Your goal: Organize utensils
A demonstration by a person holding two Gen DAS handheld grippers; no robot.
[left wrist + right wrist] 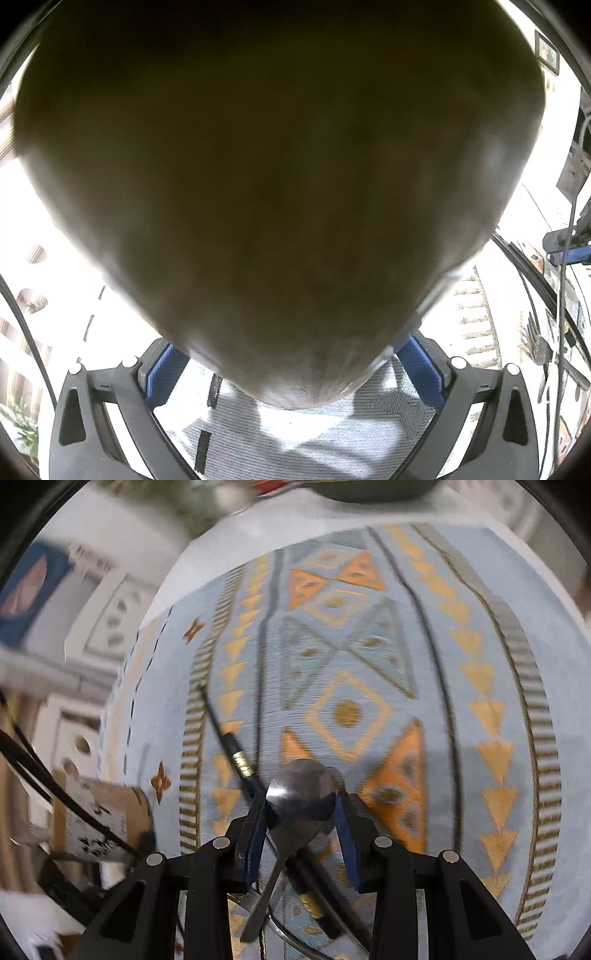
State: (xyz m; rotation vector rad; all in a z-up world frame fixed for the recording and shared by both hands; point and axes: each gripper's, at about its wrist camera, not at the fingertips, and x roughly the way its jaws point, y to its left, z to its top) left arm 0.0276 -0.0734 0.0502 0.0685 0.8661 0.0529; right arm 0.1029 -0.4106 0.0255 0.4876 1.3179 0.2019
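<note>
Right wrist view: the right gripper (301, 805) tilts steeply down over a desk covered by a pale blue woven cloth with orange and gold triangles (369, 664). Its blue pads clamp the bowl of a shiny steel spoon (299, 790), whose handle trails back beneath the gripper. A thin black stick with a gold band (236, 753) lies just left of the fingers. In the left wrist view, the left gripper (295, 369) holds a big, blurred dark brown rounded object (277, 184) between widely spread blue pads.
</note>
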